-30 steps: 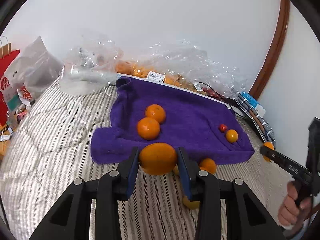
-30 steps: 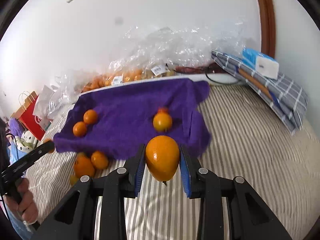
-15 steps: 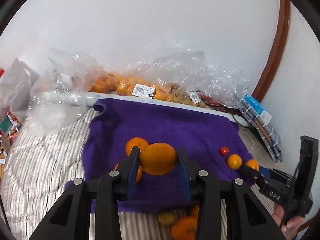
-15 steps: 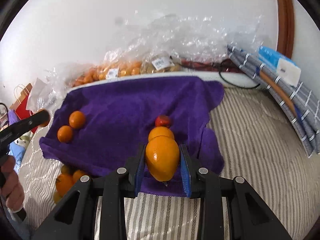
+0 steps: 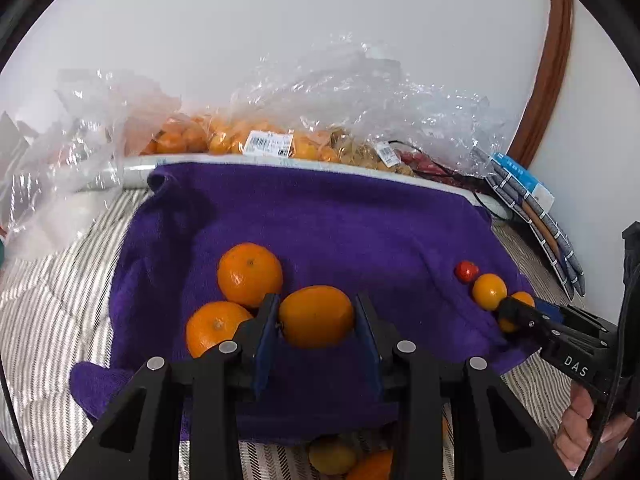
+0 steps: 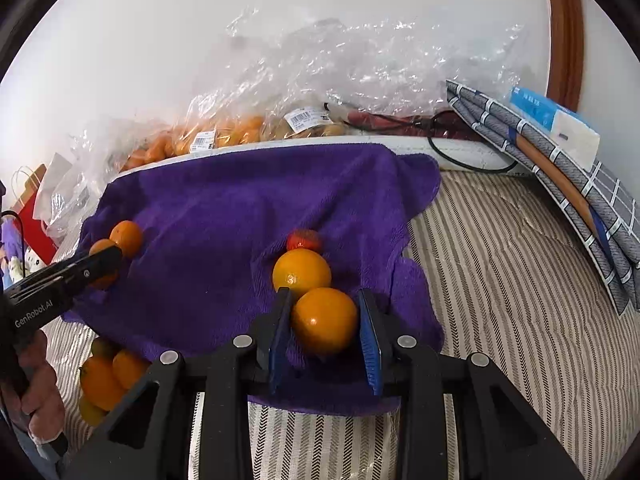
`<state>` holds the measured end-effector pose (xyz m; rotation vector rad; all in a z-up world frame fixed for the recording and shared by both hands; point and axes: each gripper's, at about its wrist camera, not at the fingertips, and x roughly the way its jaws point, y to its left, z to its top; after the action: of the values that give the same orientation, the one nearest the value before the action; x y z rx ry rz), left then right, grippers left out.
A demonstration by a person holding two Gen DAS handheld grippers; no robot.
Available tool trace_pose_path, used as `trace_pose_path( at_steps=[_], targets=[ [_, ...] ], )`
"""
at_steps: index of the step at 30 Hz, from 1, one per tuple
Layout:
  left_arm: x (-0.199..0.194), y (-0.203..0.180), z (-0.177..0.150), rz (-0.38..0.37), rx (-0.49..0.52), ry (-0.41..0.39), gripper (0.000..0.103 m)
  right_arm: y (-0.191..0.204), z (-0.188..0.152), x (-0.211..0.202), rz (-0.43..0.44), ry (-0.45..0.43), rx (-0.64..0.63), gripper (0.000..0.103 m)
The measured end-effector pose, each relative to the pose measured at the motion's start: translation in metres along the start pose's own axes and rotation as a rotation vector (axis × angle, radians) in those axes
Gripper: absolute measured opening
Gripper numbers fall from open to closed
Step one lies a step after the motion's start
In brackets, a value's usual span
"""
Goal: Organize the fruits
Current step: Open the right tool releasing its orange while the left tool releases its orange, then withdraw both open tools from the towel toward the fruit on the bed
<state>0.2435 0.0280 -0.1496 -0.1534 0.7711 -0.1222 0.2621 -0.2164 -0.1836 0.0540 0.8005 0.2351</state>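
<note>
A purple towel [image 5: 340, 220] lies on the striped bed. My left gripper [image 5: 316, 320] is shut on an orange [image 5: 316, 316] over the towel's front left, next to two oranges [image 5: 249, 274] lying there. My right gripper [image 6: 324, 320] is shut on a small orange [image 6: 324, 318] low over the towel's right part, just in front of a small orange [image 6: 302, 274] and a red tomato [image 6: 304, 240]. The right gripper also shows in the left wrist view [image 5: 516, 314]. The left gripper's fingers [image 6: 80, 270] show in the right wrist view.
Several loose oranges [image 6: 108, 372] lie on the striped bedding in front of the towel. Clear plastic bags of fruit [image 5: 240, 140] line the wall behind. A folded checked cloth with a blue box [image 6: 560, 148] lies at the right. Paper bags [image 6: 32, 208] stand at the far left.
Both grippers moved forward over the towel with their oranges and came lower. The left one now sits beside the two oranges, the right one just behind the small orange and tomato.
</note>
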Motion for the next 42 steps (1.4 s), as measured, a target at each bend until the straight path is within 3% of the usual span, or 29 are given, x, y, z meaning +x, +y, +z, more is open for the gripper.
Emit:
trace_pose_path(
  at_steps=[5, 10, 19, 25, 28, 31, 38, 42],
  targets=[
    [0.007, -0.001, -0.002, 0.016, 0.015, 0.017, 0.036, -0.004, 0.0, -0.003, 0.019, -0.004, 0.02, 0.034],
    [0.007, -0.004, -0.002, 0.023, 0.032, 0.018, 0.036, -0.003, 0.0, -0.01, -0.006, -0.039, 0.012, 0.046],
    [0.008, -0.003, 0.0, 0.016, 0.03, 0.03, 0.038, 0.0, -0.004, -0.016, -0.015, -0.059, -0.014, 0.049],
    [-0.018, 0.006, 0.005, -0.003, 0.001, -0.032, 0.038, 0.002, -0.005, -0.036, -0.011, -0.073, 0.047, 0.052],
    [-0.038, 0.008, 0.01, -0.004, 0.002, -0.072, 0.041, 0.012, -0.009, -0.051, 0.0, -0.072, 0.048, 0.052],
    [-0.056, 0.014, 0.011, 0.073, 0.002, -0.065, 0.041, 0.029, -0.014, -0.068, -0.012, -0.07, -0.006, 0.052],
    [-0.092, 0.051, -0.019, 0.092, -0.024, -0.035, 0.042, 0.074, -0.04, -0.08, 0.018, -0.059, -0.073, 0.051],
    [-0.1, 0.071, -0.041, 0.106, -0.045, -0.023, 0.042, 0.091, -0.051, -0.065, 0.016, -0.012, -0.1, 0.038]
  ],
)
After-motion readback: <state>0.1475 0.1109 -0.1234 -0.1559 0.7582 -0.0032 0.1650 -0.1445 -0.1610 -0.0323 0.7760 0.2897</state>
